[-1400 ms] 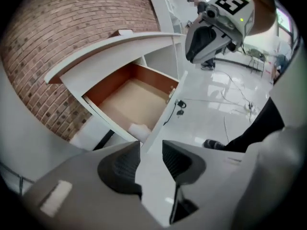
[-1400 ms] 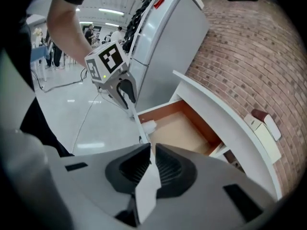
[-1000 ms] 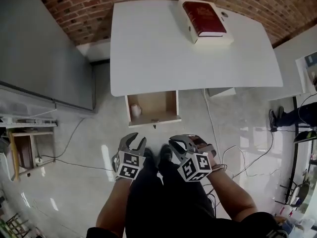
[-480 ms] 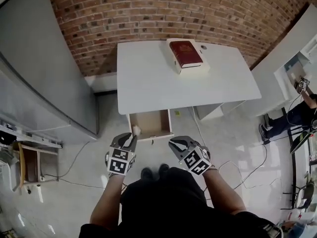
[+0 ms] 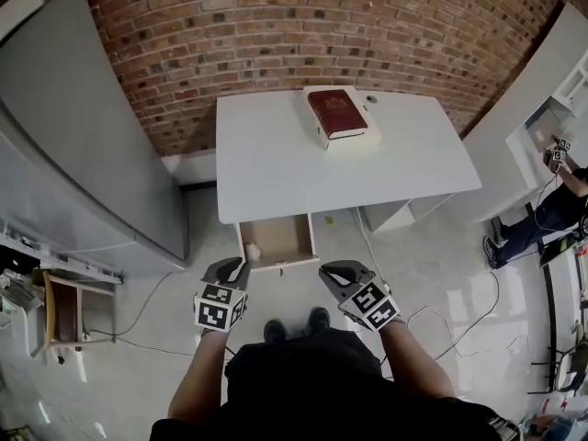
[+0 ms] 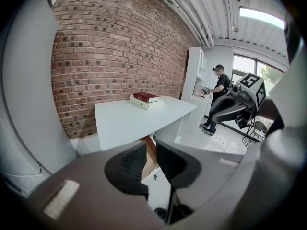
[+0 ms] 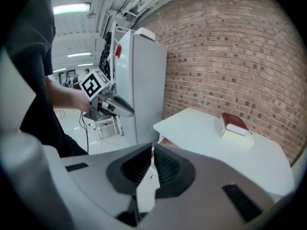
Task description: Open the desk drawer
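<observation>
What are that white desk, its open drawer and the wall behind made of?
The white rectangular desk looks like smooth matt laminate or painted board: even, no grain. Its open drawer shows a brown, wood-like inside, perhaps fibreboard or plywood. The red-brown wall is bare brick with pale mortar lines.

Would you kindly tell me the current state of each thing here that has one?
Wooden-lined desk drawer: pulled open.
Dark red hardcover book: closed, lying flat on a white box.
Left tongs: narrowly apart, nothing between them, have just been closing.
Right tongs: shut, empty.
</observation>
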Action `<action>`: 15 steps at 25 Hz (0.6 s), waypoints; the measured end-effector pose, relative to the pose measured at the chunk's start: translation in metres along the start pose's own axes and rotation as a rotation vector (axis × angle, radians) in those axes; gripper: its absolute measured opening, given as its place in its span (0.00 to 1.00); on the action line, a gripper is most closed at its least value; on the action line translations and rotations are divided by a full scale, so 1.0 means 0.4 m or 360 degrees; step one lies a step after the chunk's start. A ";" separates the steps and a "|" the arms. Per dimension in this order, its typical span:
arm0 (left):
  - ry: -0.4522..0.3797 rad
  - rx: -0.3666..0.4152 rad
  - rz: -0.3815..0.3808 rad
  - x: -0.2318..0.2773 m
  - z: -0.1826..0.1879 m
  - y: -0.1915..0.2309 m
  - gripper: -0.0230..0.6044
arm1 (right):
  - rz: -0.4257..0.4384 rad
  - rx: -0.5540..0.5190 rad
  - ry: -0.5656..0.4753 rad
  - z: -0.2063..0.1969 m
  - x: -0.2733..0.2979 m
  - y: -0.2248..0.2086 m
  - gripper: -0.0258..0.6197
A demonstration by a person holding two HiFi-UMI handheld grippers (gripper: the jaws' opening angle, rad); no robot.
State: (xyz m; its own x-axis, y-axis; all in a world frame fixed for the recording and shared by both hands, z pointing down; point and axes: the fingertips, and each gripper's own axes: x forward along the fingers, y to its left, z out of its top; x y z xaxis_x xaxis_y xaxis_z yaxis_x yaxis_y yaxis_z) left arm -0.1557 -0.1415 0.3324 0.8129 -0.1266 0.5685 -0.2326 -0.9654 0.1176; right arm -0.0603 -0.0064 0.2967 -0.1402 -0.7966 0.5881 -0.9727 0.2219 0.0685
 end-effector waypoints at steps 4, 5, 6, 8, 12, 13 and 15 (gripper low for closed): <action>-0.0021 -0.0013 0.0040 0.003 0.057 -0.016 0.14 | 0.0017 0.0023 -0.0072 0.019 -0.023 -0.059 0.07; -0.0028 -0.0018 0.0051 0.008 0.072 -0.023 0.14 | 0.0026 0.0026 -0.0083 0.018 -0.028 -0.076 0.07; -0.0039 -0.0028 0.0063 0.014 0.089 -0.032 0.14 | 0.0037 0.0035 -0.0093 0.015 -0.034 -0.092 0.07; -0.0074 -0.0054 0.0082 0.020 0.125 -0.054 0.14 | 0.0061 0.0076 -0.0124 0.010 -0.046 -0.127 0.07; -0.0166 -0.0065 0.0049 0.028 0.195 -0.116 0.14 | 0.0081 0.0204 -0.0220 0.008 -0.072 -0.205 0.07; -0.0171 -0.0068 0.0047 0.031 0.204 -0.131 0.13 | 0.0082 0.0236 -0.0241 0.004 -0.077 -0.225 0.07; -0.0169 -0.0100 0.0054 0.040 0.215 -0.154 0.13 | 0.0075 0.0290 -0.0271 -0.011 -0.087 -0.265 0.07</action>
State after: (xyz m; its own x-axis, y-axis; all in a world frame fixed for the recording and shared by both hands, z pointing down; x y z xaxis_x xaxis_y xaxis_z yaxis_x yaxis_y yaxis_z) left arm -0.0826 -0.1034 0.2642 0.8551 -0.1854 0.4841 -0.2910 -0.9445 0.1524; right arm 0.0486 0.0003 0.2724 -0.2002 -0.8745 0.4418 -0.9795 0.1681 -0.1111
